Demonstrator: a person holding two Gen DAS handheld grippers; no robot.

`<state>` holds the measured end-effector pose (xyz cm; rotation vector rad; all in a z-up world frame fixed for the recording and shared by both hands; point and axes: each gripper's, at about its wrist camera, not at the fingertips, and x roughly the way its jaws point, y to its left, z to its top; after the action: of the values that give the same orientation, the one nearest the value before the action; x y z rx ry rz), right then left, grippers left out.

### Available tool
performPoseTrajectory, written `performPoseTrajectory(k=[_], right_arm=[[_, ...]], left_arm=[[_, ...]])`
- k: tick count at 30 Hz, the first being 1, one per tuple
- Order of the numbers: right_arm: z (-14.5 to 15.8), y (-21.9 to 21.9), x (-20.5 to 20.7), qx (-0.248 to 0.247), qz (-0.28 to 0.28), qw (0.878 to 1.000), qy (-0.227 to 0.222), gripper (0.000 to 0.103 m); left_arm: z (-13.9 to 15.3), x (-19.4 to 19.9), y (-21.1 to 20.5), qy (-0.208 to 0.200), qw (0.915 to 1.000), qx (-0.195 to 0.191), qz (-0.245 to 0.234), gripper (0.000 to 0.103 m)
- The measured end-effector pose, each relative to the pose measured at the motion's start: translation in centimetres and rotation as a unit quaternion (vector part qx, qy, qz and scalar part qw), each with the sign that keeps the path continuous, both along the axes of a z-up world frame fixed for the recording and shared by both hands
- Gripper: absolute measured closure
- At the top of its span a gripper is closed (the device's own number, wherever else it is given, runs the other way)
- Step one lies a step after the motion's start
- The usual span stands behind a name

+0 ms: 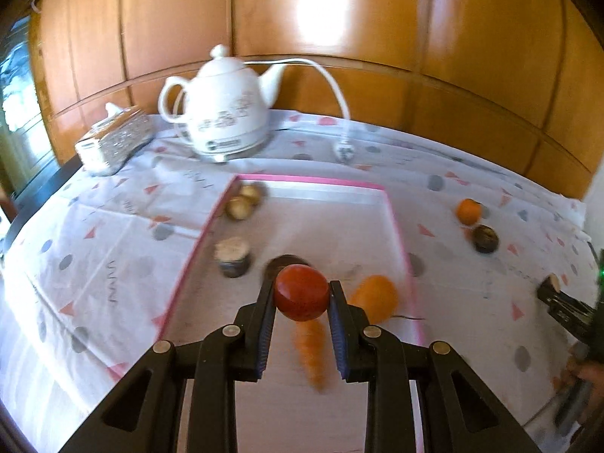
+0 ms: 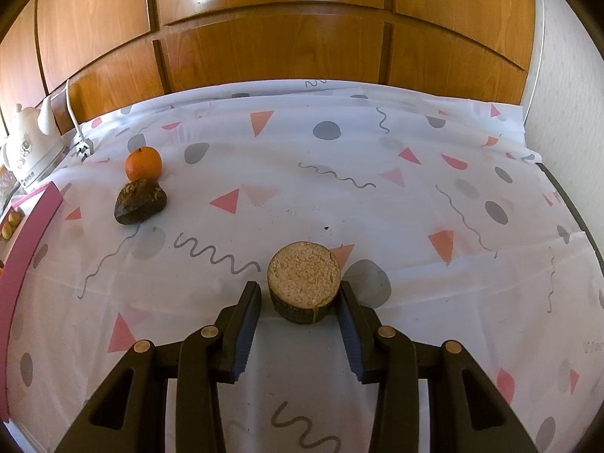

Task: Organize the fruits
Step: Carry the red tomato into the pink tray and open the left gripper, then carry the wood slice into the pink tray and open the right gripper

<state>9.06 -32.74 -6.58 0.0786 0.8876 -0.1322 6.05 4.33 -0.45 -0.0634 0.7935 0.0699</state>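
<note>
My left gripper (image 1: 301, 298) is shut on a red round fruit (image 1: 301, 297) and holds it above the pink-edged tray (image 1: 313, 181). In the tray lie an orange fruit (image 1: 375, 296), a carrot-like orange piece (image 1: 313, 355), a dark cut fruit half (image 1: 234, 256), another dark fruit (image 1: 281, 262) behind the red one, and pale small fruits (image 1: 244, 200). My right gripper (image 2: 300, 302) is open around a dark fruit half with a tan cut face (image 2: 304, 281) that rests on the cloth; its right finger is close to it. An orange (image 2: 143, 163) and a dark avocado-like fruit (image 2: 140, 202) lie further left.
A white teapot (image 1: 222, 113) with cord and plug (image 1: 344, 151) stands at the back, beside a silvery tissue box (image 1: 113, 141). A patterned white cloth (image 2: 339, 196) covers the table. Wooden panels (image 2: 264, 37) form the back wall. The right gripper shows at the left view's right edge (image 1: 558, 302).
</note>
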Motion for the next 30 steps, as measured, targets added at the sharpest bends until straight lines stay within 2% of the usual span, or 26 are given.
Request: performPoseTrajectory(k=[10, 20, 24, 30], right_arm=[[0.0, 0.2, 0.1, -0.008, 0.001, 1.0, 0.002, 0.062], [0.0, 0.2, 0.1, -0.012, 0.002, 1.0, 0.002, 0.062], [0.0, 0.3, 0.1, -0.012, 0.001, 1.0, 0.003, 0.062], [0.0, 0.3, 0.1, -0.012, 0.001, 1.0, 0.002, 0.062]], left_arm=[[-1.7, -0.1, 3.7, 0.026, 0.9987, -0.004, 0.044, 0.076], [-2.2, -0.1, 4.1, 0.033, 0.9978, -0.012, 0.055, 0.074], [-2.0, -0.2, 3.9, 0.03, 0.9979, -0.015, 0.056, 0.062], [-1.7, -0.7, 3.6, 0.026, 0.9978, -0.019, 0.057, 0.061]])
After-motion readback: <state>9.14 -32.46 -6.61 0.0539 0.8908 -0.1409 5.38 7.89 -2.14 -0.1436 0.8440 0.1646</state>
